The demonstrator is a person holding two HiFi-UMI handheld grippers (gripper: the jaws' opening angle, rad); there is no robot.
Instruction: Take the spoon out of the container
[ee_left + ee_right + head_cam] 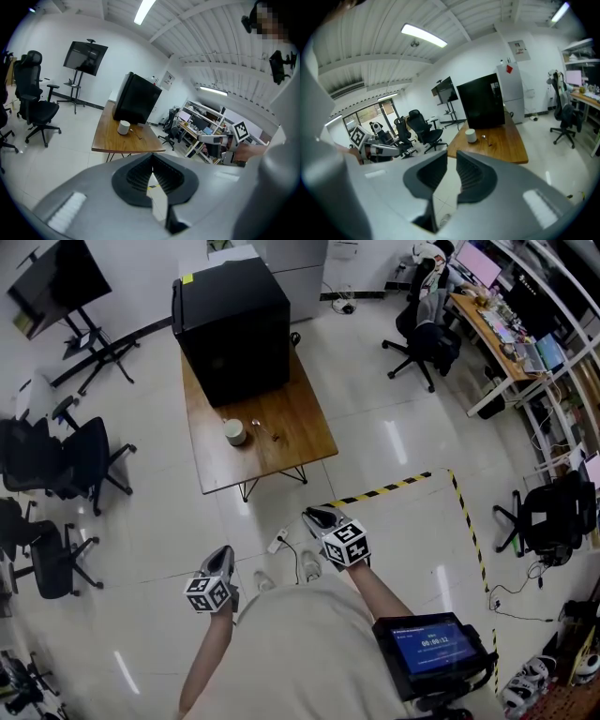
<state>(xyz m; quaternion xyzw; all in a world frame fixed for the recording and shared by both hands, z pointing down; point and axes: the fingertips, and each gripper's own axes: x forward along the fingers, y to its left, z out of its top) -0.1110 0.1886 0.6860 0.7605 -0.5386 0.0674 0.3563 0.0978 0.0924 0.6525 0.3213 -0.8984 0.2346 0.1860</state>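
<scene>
A white container stands on the wooden table, well ahead of both grippers. The metal spoon lies flat on the tabletop just right of the container, outside it. The left gripper view shows the container and spoon far off; so does the right gripper view, with container and spoon. My left gripper hangs over the floor, its jaws meeting at the tips with nothing in them. My right gripper is also over the floor, with a narrow empty gap.
A large black box fills the far half of the table. Office chairs stand at the left, another chair and desks at the right. Yellow-black tape and a power strip lie on the floor between me and the table.
</scene>
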